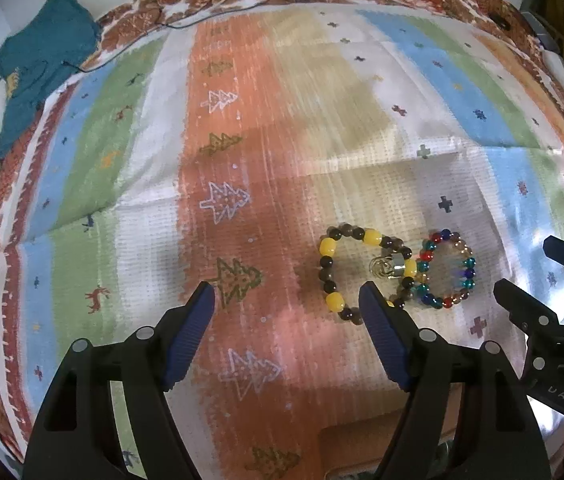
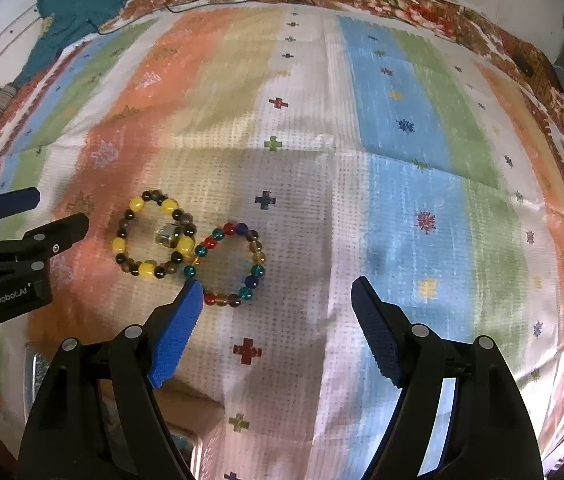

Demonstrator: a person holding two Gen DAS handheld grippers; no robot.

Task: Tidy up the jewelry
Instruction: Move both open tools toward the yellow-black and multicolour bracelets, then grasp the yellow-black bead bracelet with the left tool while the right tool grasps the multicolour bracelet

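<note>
A yellow-and-dark beaded bracelet (image 1: 330, 276) lies on the striped cloth, with a small metal ring (image 1: 390, 267) inside its loop. A multicoloured beaded bracelet (image 1: 466, 276) lies touching it on the right. My left gripper (image 1: 288, 300) is open and empty, just left of the bracelets; its right finger overlaps the yellow one's edge. My right gripper (image 2: 275, 294) is open and empty, with the multicoloured bracelet (image 2: 255, 258) just ahead of its left finger. The yellow bracelet (image 2: 121, 245) and ring (image 2: 165, 235) also show there.
The striped patterned cloth (image 1: 241, 140) covers the table. A teal cloth (image 1: 41, 60) lies at the far left corner, with thin cables (image 1: 217, 0) along the back edge. The right gripper shows in the left view (image 1: 522, 276), the left gripper in the right view (image 2: 53, 216).
</note>
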